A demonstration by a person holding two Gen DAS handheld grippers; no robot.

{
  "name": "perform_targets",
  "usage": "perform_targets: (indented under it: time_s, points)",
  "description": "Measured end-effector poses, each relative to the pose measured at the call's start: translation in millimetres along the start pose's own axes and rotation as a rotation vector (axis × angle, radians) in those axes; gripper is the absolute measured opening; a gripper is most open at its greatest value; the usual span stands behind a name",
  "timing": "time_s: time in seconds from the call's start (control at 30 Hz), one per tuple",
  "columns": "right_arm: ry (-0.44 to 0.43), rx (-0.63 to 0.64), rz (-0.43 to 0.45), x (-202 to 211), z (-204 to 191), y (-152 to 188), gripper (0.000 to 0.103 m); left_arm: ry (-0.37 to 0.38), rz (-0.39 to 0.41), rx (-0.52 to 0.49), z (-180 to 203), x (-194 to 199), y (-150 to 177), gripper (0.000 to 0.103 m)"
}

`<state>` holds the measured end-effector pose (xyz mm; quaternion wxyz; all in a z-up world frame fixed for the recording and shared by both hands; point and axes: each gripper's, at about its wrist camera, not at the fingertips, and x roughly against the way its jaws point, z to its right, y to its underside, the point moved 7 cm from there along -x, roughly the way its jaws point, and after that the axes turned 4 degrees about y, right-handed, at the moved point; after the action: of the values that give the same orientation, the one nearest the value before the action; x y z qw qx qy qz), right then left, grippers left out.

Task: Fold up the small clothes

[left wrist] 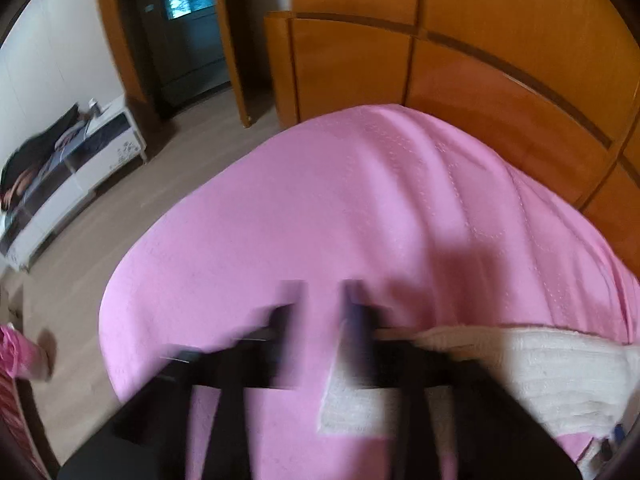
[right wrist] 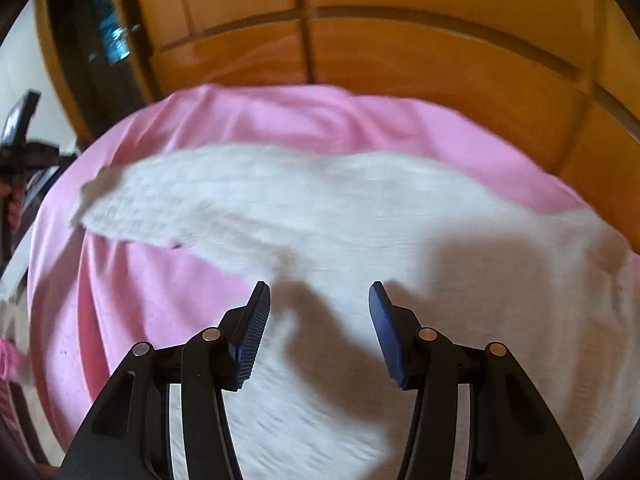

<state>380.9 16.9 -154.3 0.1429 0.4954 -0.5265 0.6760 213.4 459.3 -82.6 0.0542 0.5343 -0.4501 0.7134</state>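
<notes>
Both grippers, left gripper [left wrist: 324,300] and right gripper [right wrist: 320,300], hang parted and empty over the white garment [right wrist: 320,216] on the pink sheet [right wrist: 160,304].

Likely a home bedroom: pink-sheeted bed [left wrist: 320,208], wooden wardrobe [left wrist: 500,60].

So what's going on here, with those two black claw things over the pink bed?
A person is folding a small white knitted garment on a pink bedsheet, using a hand-held gripper in each hand. The right hand-held gripper hangs open above the garment with nothing between its blue pads. The left hand-held gripper is blurred, pointing at the sheet beside the garment's edge; it appears open and empty. A sleeve sticks out sideways.
</notes>
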Motion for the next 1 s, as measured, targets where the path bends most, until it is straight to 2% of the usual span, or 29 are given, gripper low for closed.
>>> perform_targets:
  time_s: [0.03, 0.13, 0.17, 0.2, 0.23, 0.27, 0.3, 0.33, 0.43, 0.53, 0.6, 0.67, 0.7, 0.73, 0.77, 0.8, 0.83, 0.87, 1.0]
  points:
    - [-0.002, 0.013, -0.01, -7.1, -7.9, 0.9, 0.051, -0.001, 0.022, 0.02, -9.3, 4.3, 7.4, 0.065]
    - [0.044, 0.055, -0.016, -21.6, -16.6, 4.6, 0.051, 0.052, -0.03, 0.063, -23.1, -4.2, 28.8, 0.065]
    - [0.065, 0.068, -0.015, -25.3, -18.0, 4.1, 0.049, 0.083, -0.054, 0.084, -27.8, -10.0, 39.5, 0.065]
    - [0.096, 0.086, -0.008, -26.3, -18.8, 3.7, 0.04, 0.098, -0.067, 0.093, -28.8, -14.3, 45.1, 0.063]
    - [0.107, 0.094, -0.005, -27.0, -18.9, 3.4, 0.035, 0.122, -0.08, 0.101, -27.8, -18.5, 50.5, 0.048]
    - [0.118, 0.098, -0.005, -28.0, -17.7, 1.5, 0.027, 0.16, -0.105, 0.101, -24.0, -25.5, 57.6, 0.037]
    - [0.126, 0.101, -0.005, -26.7, -15.9, 1.7, 0.016, 0.167, -0.122, 0.099, -20.1, -27.0, 60.5, 0.009]
    - [0.131, 0.101, -0.005, -25.2, -13.5, 0.8, 0.01, 0.172, -0.138, 0.095, -16.1, -32.3, 61.8, 0.0]
    - [0.099, 0.082, 0.02, -8.6, -11.3, -3.1, 0.006, 0.159, -0.086, 0.091, -12.9, -27.5, 53.6, 0.0]
    - [0.032, 0.037, 0.061, 11.8, -14.8, -7.6, 0.006, 0.119, -0.014, 0.131, -33.5, -17.6, 26.8, 0.0]
    - [0.016, 0.026, 0.037, 5.2, -16.1, -3.4, 0.007, 0.041, 0.007, 0.117, -45.3, -16.2, 15.5, 0.0]
    - [-0.007, 0.023, -0.017, -14.7, -21.6, 7.6, 0.013, 0.024, -0.041, 0.126, -47.0, -20.4, 18.9, 0.0]
    - [-0.022, 0.012, -0.034, -21.1, -22.0, 12.4, 0.022, 0.013, -0.047, 0.131, -46.2, -19.2, 21.9, 0.0]
    - [-0.046, 0.002, -0.016, -21.3, -22.4, 14.4, 0.026, 0.025, -0.045, 0.134, -40.9, -14.1, 23.8, 0.0]
    - [-0.061, -0.005, -0.016, -18.1, -22.9, 15.7, 0.037, 0.055, -0.036, 0.135, -35.6, -8.9, 25.6, 0.003]
    - [-0.077, -0.019, -0.024, -14.2, -24.2, 15.6, 0.053, 0.097, -0.027, 0.132, -24.9, -1.6, 29.1, 0.02]
    - [-0.101, -0.043, -0.026, -3.0, -23.1, 17.6, 0.06, 0.12, -0.02, 0.126, -13.5, 5.8, 34.5, 0.044]
    - [-0.105, -0.054, -0.013, 8.3, -20.9, 20.5, 0.063, 0.144, -0.006, 0.118, -0.9, 17.7, 38.6, 0.05]
    - [-0.084, -0.164, 0.038, 58.1, 18.0, 50.2, 0.063, 0.295, 0.024, 0.009, 63.3, 47.2, 64.1, 0.05]
